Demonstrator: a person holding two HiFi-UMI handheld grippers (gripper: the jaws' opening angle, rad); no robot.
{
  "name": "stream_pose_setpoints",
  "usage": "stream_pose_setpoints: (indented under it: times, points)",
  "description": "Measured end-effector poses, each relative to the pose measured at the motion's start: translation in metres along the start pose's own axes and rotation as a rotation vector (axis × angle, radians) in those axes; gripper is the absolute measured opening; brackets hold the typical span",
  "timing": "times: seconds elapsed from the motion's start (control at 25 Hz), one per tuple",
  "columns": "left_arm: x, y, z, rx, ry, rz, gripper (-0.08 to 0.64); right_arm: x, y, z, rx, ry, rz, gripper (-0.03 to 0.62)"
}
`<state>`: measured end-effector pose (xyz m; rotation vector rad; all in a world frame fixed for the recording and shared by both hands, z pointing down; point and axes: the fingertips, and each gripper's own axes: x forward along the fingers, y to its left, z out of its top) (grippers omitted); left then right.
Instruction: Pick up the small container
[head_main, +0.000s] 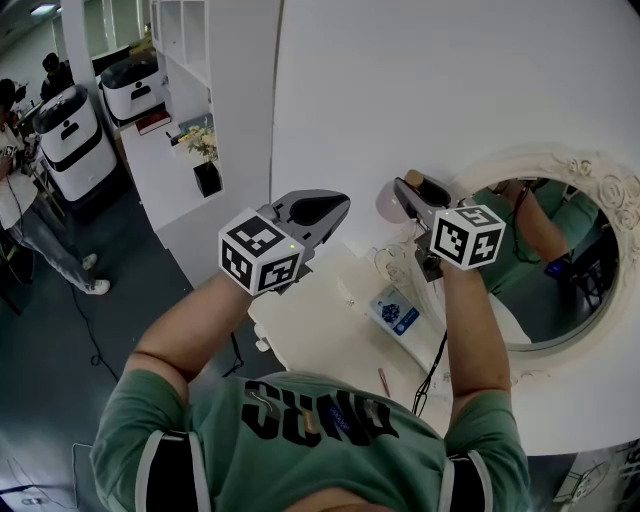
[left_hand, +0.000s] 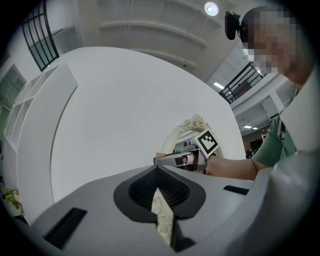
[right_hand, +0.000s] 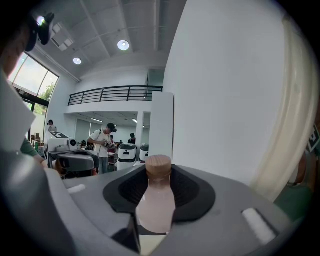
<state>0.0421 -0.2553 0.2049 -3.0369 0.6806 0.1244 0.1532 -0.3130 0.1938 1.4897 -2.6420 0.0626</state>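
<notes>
The small container (right_hand: 155, 199) is a pale pink bottle with a brown cap (right_hand: 158, 165). It stands upright between the jaws of my right gripper (right_hand: 156, 200), which is shut on it. In the head view the bottle (head_main: 390, 204) shows pinkish in the right gripper (head_main: 405, 196), lifted in the air in front of the white wall. My left gripper (head_main: 318, 212) is raised beside it, to its left, with its jaws shut and nothing between them. In the left gripper view the left gripper (left_hand: 159, 194) shows only a thin slit between its jaws.
Below the grippers stands a white dressing table (head_main: 310, 335) with a blue and white packet (head_main: 397, 311) on it. An oval mirror in an ornate white frame (head_main: 590, 175) hangs at the right. Far left on the floor stand white robots (head_main: 70, 135) and a person (head_main: 30, 225).
</notes>
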Motion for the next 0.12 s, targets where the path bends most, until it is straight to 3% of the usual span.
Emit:
stream_pose_setpoints:
  times: [0.12]
  points:
    - [0.0010,-0.0003,-0.0005,0.000,0.000,0.000,0.003,0.0008,-0.0003,-0.0007,-0.001,0.001,0.001,0.147]
